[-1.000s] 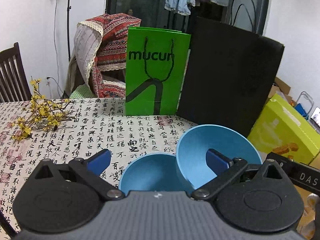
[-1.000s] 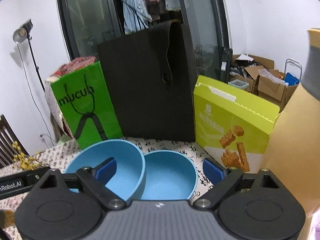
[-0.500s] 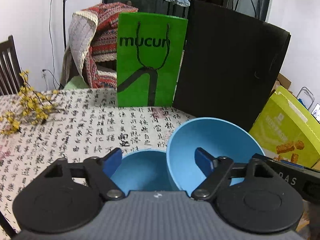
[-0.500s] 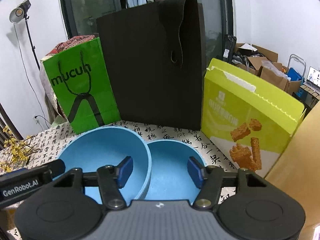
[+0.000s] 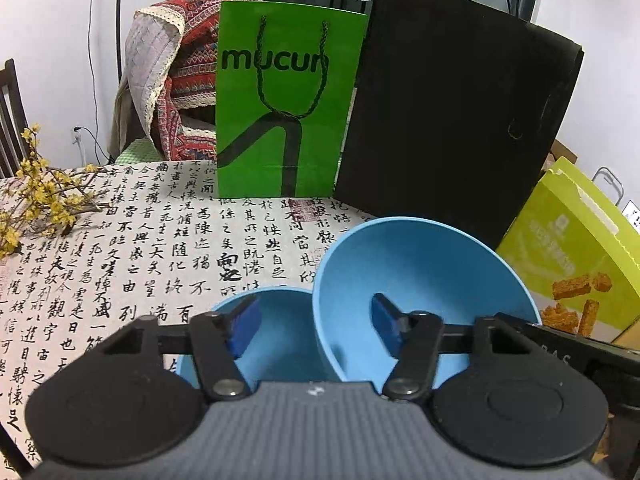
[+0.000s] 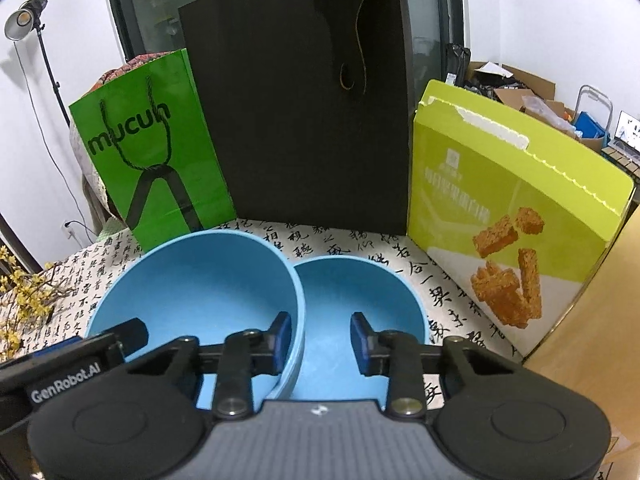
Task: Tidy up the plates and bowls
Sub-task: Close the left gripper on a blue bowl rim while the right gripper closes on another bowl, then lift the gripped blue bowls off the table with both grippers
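Two bowls (image 6: 200, 280), mouths up, touching

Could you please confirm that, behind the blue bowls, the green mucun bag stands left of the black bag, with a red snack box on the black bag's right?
Not quite: the snack box is yellow-green, not red, as the right wrist view shows. The rest holds: behind the blue bowls, the green mucun bag stands left of the black bag, with the box on the black bag's right.

The green paper bag (image 5: 286, 108) reads "mucun" — black letters; "GenRobot.AI" stands on the other gripper's body (image 6: 66, 382); the tablecloth (image 5: 132, 248) carries Chinese calligraphy.
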